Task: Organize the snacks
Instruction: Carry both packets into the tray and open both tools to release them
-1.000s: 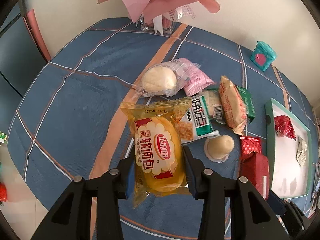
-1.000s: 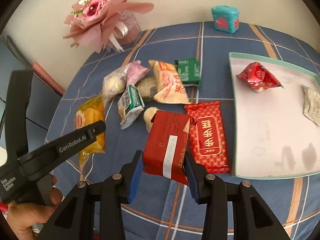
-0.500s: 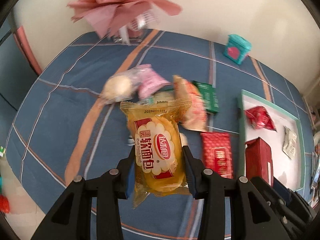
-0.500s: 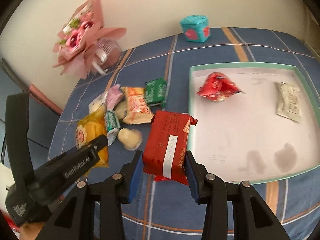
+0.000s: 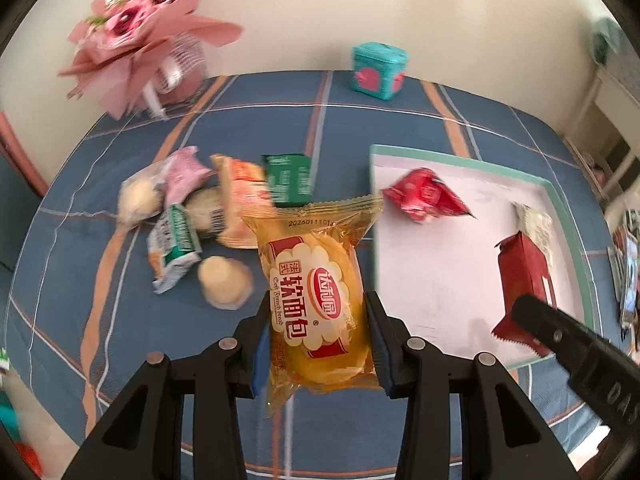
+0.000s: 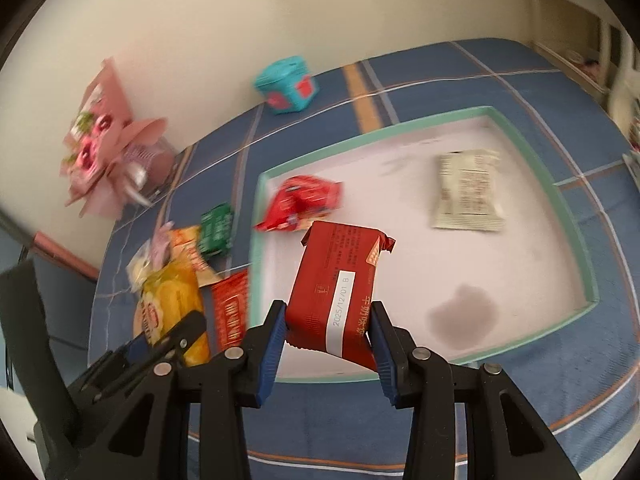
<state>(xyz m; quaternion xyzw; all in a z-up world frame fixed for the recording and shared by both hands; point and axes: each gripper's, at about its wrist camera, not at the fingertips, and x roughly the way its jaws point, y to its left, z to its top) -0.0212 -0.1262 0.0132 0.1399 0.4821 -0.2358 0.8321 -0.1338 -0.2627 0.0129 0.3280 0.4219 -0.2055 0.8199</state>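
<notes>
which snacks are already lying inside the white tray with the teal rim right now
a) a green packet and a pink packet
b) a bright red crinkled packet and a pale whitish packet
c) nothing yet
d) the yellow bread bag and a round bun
b: in the right wrist view the bright red crinkled packet and the pale whitish packet lie on the floor of the white tray, while the other loose snacks sit outside it on the blue cloth.
</notes>
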